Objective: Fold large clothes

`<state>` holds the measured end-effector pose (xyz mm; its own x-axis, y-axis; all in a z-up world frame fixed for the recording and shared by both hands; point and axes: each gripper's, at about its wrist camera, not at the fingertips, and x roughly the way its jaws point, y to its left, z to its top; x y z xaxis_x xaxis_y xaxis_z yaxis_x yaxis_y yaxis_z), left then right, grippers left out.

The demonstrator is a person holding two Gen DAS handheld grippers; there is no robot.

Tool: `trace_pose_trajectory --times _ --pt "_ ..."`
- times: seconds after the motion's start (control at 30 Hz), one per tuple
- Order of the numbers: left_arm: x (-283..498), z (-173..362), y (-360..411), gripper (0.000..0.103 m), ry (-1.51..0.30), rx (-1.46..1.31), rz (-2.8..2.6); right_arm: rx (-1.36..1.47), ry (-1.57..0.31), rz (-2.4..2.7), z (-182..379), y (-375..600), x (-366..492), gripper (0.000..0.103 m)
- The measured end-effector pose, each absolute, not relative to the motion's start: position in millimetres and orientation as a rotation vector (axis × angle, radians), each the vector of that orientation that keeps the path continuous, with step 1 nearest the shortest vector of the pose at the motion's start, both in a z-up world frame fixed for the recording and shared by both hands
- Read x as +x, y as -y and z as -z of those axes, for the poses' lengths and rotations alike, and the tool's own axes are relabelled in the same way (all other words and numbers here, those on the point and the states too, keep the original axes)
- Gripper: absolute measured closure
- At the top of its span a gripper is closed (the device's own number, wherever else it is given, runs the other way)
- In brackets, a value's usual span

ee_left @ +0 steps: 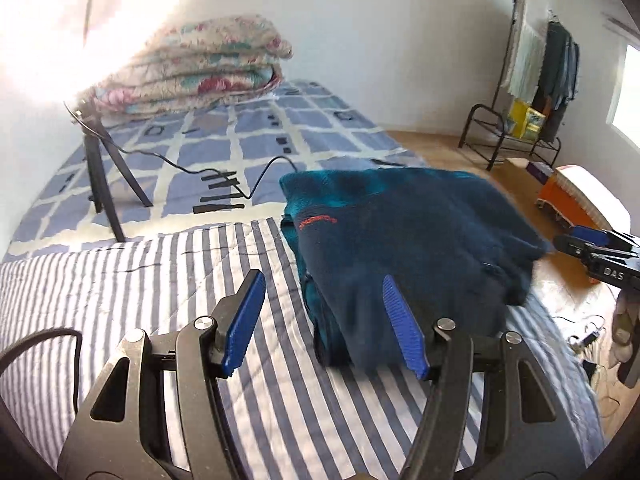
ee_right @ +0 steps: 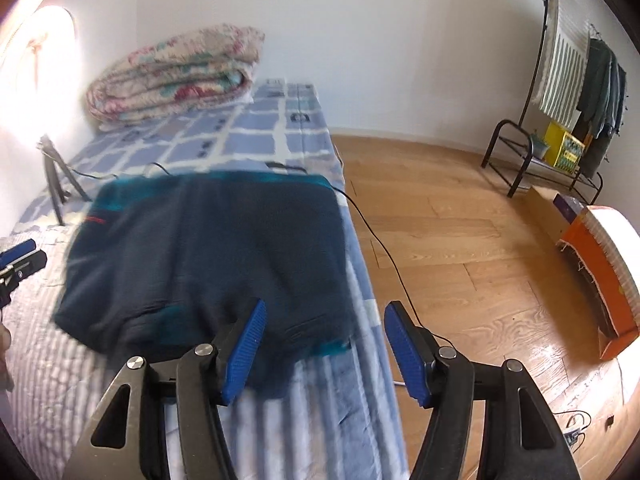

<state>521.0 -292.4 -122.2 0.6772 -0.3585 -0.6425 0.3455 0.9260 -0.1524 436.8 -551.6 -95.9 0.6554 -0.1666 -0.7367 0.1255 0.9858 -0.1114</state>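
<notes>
As both tools are seen with their blue pads spread and nothing between them, the garment is judged released. Left tool (ee_left: 324, 320): jaws held apart, tilted downward over the striped quilt (ee_left: 120, 280); its right pad (ee_left: 402, 328) is seen against the near edge of the garment, and contact cannot be told. Right tool (ee_right: 324, 344): jaws likewise apart, angled downward at the bed's floor-side edge, the left pad (ee_right: 246, 344) overlapping the cloth in view, the right pad over the wooden floor (ee_right: 440, 220).

Dark blue sweater (ee_right: 208, 248): laid on the bed in a compact, roughly rectangular stack, teal lining exposed along its far edge and a small red embroidered mark (ee_left: 318, 221) near one corner. Folding is judged largely complete; any further fold, smoothing or stowing is what may remain.

Surroundings: checked blue bedsheet (ee_left: 248, 140) beyond the sweater; a black tripod (ee_left: 102, 172) and a trailing cable (ee_left: 264, 176) on it; a folded floral quilt (ee_left: 192, 68) at the far end of the bed; a clothes rack (ee_right: 560, 92) across the floor.
</notes>
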Motion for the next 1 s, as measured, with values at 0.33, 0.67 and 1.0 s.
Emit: trace_pose_trajectory --times 0.33,0.67,1.0 --pt "383.3 0.6 231.3 0.038 -0.606 -0.012 0.409 -0.131 -0.694 0.157 -29.1 454.0 317.5 0.033" --pt "241.4 -101.0 163.5 0.038 -0.486 -0.035 0.424 -0.147 -0.577 0.091 -128.7 374.6 182.1 0.028" --pt "124.4 -156.1 116.2 0.038 -0.382 -0.015 0.453 -0.125 -0.505 0.068 -175.8 332.2 79.4 0.028"
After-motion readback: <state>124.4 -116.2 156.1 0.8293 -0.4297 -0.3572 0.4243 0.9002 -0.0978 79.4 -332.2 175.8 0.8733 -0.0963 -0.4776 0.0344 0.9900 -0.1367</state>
